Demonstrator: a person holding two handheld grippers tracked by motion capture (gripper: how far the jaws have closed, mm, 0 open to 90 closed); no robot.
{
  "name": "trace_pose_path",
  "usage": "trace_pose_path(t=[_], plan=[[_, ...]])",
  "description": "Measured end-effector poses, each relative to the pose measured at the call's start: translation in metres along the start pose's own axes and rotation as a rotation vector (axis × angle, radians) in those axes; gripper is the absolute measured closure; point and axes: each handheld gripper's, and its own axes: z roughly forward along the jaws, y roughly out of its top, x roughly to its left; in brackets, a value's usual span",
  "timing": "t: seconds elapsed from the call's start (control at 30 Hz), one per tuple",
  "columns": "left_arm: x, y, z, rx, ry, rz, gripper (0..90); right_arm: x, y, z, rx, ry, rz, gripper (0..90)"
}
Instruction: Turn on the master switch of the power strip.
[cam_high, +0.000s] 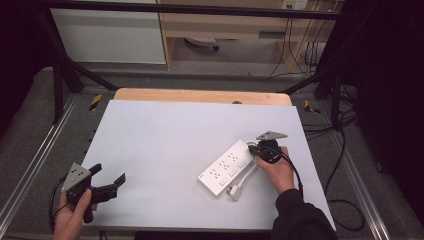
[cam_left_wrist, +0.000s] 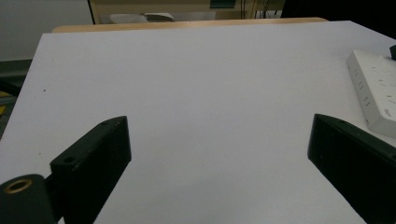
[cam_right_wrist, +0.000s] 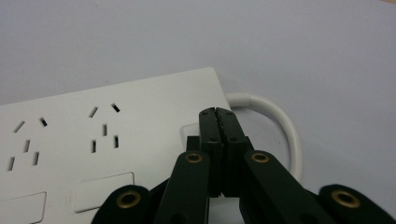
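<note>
A white power strip (cam_high: 227, 167) lies flat on the white tabletop (cam_high: 165, 145), set diagonally in the right half, nearer the front edge than the back. Its top face carries rows of sockets with flat rocker switches beside them. A white cord (cam_high: 245, 181) leaves its far-right end, loops back along the strip's right side and ends in a white plug (cam_high: 234, 190) lying just beside the strip's near end.

The right gripper (cam_high: 261, 148) is held by the person's right hand (cam_high: 278, 172) over the far-right end of the strip. In the right gripper view its jaws are pressed together with nothing between them, tips down over the strip's end panel (cam_right_wrist: 196, 130), close to where the cord (cam_right_wrist: 280, 126) curves out; whether the tips touch the surface cannot be told.

The left gripper (cam_high: 109, 175) sits at the front-left corner of the tabletop, held by the left hand (cam_high: 75, 212), well apart from the strip. Its jaws are spread wide and hold nothing; in the left gripper view bare tabletop lies between them, with the strip (cam_left_wrist: 376, 91) at the right edge.
</note>
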Motion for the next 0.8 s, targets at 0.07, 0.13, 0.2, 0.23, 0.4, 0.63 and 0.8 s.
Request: trace_pose_path(t=[0.07,0.13,0.2,0.23,0.4,0.63,0.8], plan=[[0.0003,0.0,-0.0002,0.001,0.001,0.001,6.0,0.0001,-0.0007,0.0004,0.0,-0.001,-0.003,90.0],[0.0003,0.0,-0.0003,0.001,0.001,0.001,6.0,0.0,-0.0017,0.0007,-0.004,-0.003,-0.007,90.0],[0.0003,0.0,-0.0002,0.001,0.001,0.001,6.1,0.0004,-0.0022,0.0007,-0.007,-0.003,-0.007,90.0],[0.0002,0.0001,-0.0002,0.001,0.0,0.002,6.1,0.0009,-0.0023,0.0006,-0.006,-0.005,-0.008,90.0],[0.0002,0.0001,-0.0004,0.0,0.001,0.002,6.0,0.0009,-0.0032,0.0,-0.01,-0.005,-0.014,90.0],[-0.0001,0.0001,-0.0002,0.002,0.001,0.003,6.0,-0.0007,-0.0066,-0.001,-0.027,0.002,0.002,90.0],[-0.0001,0.0,0.0,0.001,0.002,0.001,6.0,-0.0005,-0.0064,-0.001,-0.027,0.001,0.005,90.0]])
